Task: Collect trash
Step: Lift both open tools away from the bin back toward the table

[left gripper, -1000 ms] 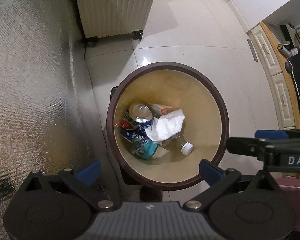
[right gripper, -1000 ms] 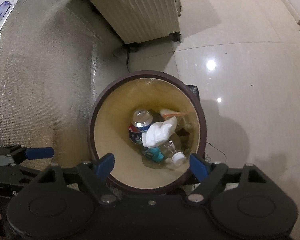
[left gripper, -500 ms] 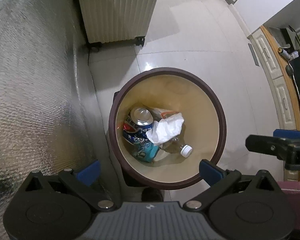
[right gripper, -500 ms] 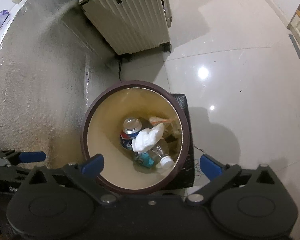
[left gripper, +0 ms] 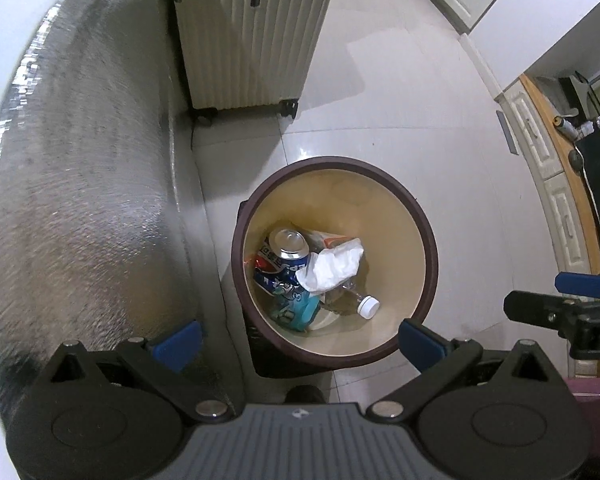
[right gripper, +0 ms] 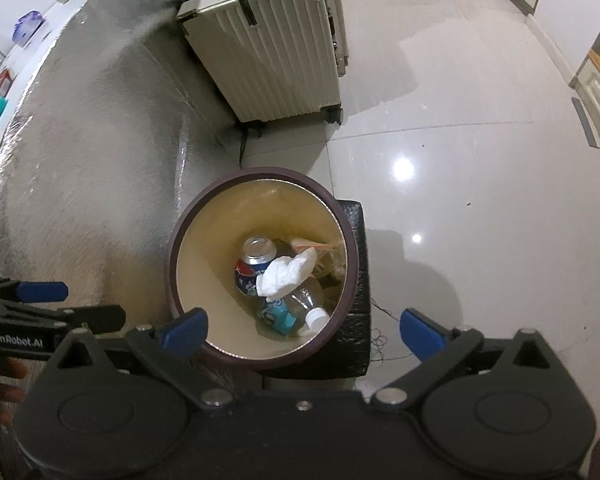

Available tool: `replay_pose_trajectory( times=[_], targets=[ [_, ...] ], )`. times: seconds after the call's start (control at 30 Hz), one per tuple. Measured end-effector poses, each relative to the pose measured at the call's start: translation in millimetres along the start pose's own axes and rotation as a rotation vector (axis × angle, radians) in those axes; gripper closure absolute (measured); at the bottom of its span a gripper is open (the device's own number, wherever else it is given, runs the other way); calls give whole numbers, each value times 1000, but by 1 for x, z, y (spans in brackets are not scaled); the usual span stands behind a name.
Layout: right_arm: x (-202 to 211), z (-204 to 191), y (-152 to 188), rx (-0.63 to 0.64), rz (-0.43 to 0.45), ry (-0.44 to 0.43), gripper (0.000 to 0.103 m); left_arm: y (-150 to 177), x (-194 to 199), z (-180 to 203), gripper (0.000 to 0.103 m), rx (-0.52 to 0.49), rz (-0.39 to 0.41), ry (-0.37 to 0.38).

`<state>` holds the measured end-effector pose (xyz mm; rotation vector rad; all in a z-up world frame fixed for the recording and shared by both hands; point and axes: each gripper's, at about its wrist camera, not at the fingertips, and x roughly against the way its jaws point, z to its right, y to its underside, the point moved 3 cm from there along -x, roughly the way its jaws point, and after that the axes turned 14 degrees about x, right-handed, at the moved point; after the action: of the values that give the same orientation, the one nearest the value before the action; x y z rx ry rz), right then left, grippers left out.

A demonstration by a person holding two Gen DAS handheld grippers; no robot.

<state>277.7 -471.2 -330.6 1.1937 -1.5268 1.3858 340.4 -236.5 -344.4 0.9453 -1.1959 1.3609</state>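
below both grippers sits the bin (left gripper: 428, 248) — jaws apart, empty; only the right view shows its black stand (right gripper: 356, 320).

The bin (left gripper: 428, 240) stands on the floor (left gripper: 400, 100) straight ahead of the left tool (left gripper: 300, 342). In it, a can (left gripper: 286, 246) lies left of a crumpled tissue (left gripper: 332, 266), which rests on a bottle (left gripper: 360, 302). A suitcase (left gripper: 252, 36) stands beyond the bin, and the right tool (left gripper: 576, 300) is off to the right.

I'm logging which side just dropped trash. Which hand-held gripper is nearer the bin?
Cannot tell. The left hand-held gripper and right hand-held gripper both hover open above the bin, at similar height.
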Motion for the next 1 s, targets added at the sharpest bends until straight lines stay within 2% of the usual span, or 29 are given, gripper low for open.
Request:
replay_pose_trajectory(
  times=[0.27, 0.63, 1.0],
  targets=[
    [19, -6, 11, 24, 31, 12, 0, 18, 20, -3, 0, 10, 36, -16],
    [51, -13, 27, 59, 63, 49, 0, 42, 63, -2, 0, 26, 108, 8],
    [103, -35, 30, 124, 176, 67, 0, 58, 125, -13, 0, 64, 253, 23]
  ],
)
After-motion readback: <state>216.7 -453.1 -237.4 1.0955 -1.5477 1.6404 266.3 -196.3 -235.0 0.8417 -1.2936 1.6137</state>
